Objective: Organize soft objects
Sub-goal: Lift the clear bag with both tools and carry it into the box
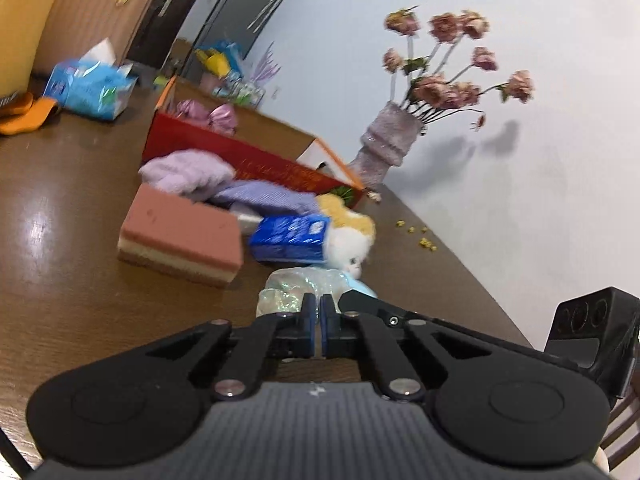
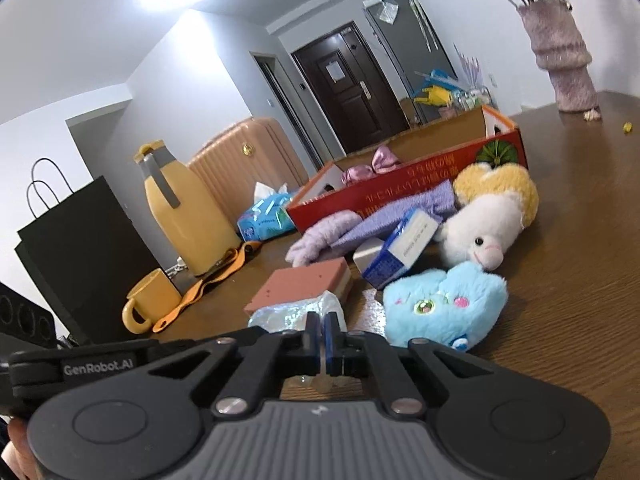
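An iridescent plastic bag (image 1: 286, 290) lies on the brown table at the near end of a pile of soft things. My left gripper (image 1: 320, 312) is shut on its near edge. Close beside it, my right gripper (image 2: 323, 330) is shut on the same bag (image 2: 288, 316), and film shows under its pads. Behind the bag lie a pink layered sponge (image 2: 304, 284), a blue carton (image 2: 400, 248), purple cloths (image 2: 324, 236), a white and yellow plush (image 2: 480, 232) and a blue heart plush (image 2: 444, 304). A red cardboard box (image 2: 400, 192) holds pink bows (image 2: 372, 166).
A fuzzy vase of dried flowers (image 1: 384, 140) stands by the wall past the box. At the far side are a blue tissue pack (image 2: 264, 216), a yellow jug (image 2: 188, 216), a yellow mug (image 2: 152, 300), a black paper bag (image 2: 80, 256) and a suitcase (image 2: 248, 160).
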A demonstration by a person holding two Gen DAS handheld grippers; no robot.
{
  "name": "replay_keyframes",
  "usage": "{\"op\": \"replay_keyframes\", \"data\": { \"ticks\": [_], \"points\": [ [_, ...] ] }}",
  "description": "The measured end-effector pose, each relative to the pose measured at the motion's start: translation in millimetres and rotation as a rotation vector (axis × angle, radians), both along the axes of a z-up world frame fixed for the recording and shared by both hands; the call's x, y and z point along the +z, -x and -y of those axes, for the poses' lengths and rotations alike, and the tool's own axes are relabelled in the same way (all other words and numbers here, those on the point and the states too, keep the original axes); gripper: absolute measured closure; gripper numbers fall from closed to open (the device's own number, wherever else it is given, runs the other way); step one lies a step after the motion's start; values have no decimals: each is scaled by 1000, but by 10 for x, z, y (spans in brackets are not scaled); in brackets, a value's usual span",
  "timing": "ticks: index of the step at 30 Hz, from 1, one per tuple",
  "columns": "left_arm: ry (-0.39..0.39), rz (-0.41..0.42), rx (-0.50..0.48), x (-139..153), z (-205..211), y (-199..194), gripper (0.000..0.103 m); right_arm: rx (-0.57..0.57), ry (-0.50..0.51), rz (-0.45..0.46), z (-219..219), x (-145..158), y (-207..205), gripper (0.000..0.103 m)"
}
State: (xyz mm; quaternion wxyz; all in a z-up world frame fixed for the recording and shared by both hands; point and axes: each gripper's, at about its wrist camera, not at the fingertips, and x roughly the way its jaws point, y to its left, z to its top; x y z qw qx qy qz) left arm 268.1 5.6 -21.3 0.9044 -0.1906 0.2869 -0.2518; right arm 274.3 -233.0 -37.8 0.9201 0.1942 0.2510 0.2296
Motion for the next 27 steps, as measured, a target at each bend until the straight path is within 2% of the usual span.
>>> {"op": "replay_keyframes", "data": {
  "ticks": [3,6,9,11,13,17,22,27],
  "points": [
    [-19,40,-29,208,92,-68,100,-13,-11,37,96,194,-37,101],
    [-58,90,-62,541,239,-367,100,-13,15,103,212,522,-292,101],
    [-104,144,-101,916,451,-904,100,-30,51,172,360,895,-767,101],
    [-147,171,-101,1099,616,-1343,100,-42,63,179,448,1096,-1183,101],
    [-143,167,-112,1199,771,-1870,100,-74,110,175,505,1261,-1693,101],
    [-113,98,-123,1104,985,-2853,100,-119,234,146,506,1280,-2607,101],
    [-137,-11,-113,716,1241,-3867,100,-140,321,-18,572,840,-3784,101],
    [-170,-149,-88,237,1399,-4522,101,-147,326,-157,657,414,-4403,101]
  ]
}}
